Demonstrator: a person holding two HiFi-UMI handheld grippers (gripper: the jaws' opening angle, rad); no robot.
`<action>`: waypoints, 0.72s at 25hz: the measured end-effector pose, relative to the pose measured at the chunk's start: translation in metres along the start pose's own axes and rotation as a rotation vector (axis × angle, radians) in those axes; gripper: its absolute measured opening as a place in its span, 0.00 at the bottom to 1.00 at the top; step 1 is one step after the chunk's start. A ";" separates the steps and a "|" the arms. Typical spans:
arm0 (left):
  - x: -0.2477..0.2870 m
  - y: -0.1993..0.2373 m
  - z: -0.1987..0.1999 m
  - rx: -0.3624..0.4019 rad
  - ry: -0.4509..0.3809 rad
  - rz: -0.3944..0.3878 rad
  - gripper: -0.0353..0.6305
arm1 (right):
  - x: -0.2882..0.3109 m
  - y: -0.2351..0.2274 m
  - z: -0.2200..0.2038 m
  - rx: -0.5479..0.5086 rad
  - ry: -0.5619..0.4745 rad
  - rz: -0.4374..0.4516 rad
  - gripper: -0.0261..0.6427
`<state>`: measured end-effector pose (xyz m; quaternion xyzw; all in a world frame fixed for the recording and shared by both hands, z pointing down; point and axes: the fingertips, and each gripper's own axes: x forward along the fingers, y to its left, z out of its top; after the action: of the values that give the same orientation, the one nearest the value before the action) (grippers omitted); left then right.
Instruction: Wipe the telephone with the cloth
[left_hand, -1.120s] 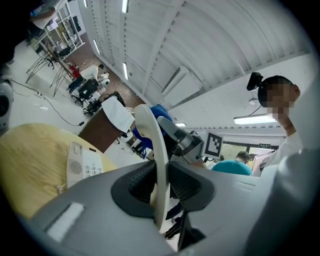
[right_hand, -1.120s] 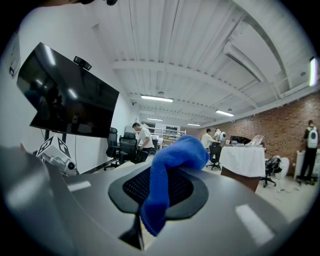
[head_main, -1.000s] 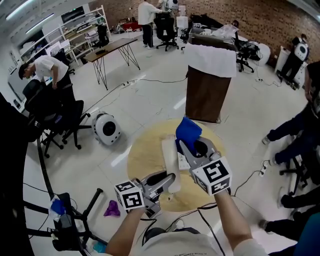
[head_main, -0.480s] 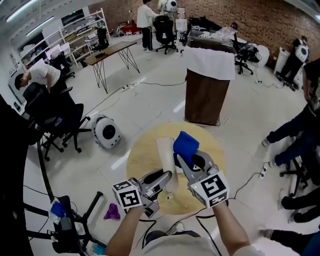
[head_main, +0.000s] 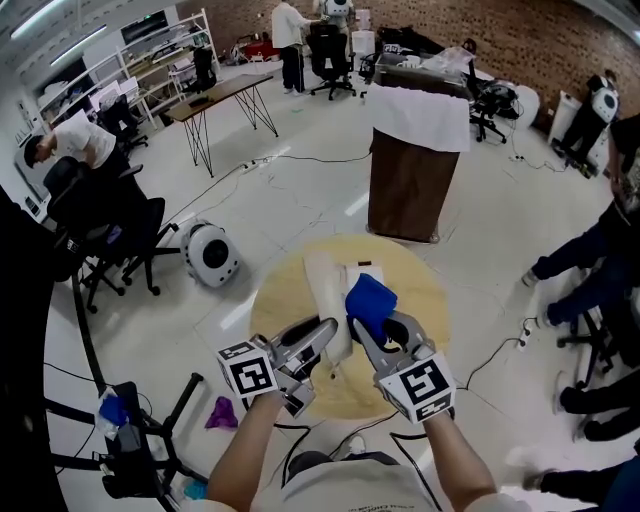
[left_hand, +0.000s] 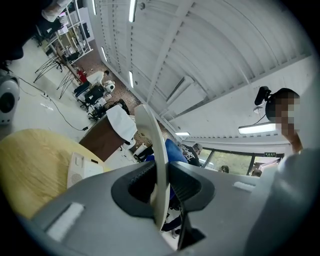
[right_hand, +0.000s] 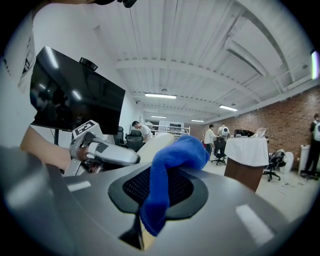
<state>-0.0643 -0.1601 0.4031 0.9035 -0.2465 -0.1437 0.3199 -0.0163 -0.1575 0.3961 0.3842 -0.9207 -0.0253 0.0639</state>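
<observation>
Round wooden table (head_main: 285, 305) lies under both your grippers, with the phone base (head_main: 362, 275) on it beyond the fingertips. Your left gripper (head_main: 326, 336) clamps the cream handset (head_main: 322, 285), which sticks out past its fingers. Your right gripper (head_main: 366, 336) pinches the blue cloth (head_main: 371, 300), bunched at its fingertips just beside the handset.
</observation>
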 end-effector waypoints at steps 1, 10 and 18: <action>0.001 0.001 0.003 0.000 -0.004 0.001 0.18 | -0.001 0.000 -0.001 0.000 0.002 -0.003 0.14; 0.004 0.008 0.012 -0.015 -0.025 0.011 0.18 | -0.009 0.007 -0.027 0.058 0.035 -0.023 0.14; 0.008 0.012 0.018 -0.021 -0.042 0.017 0.18 | -0.014 0.008 -0.037 0.077 0.053 -0.038 0.14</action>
<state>-0.0694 -0.1814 0.3961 0.8947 -0.2593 -0.1624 0.3254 -0.0074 -0.1416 0.4323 0.4041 -0.9116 0.0191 0.0729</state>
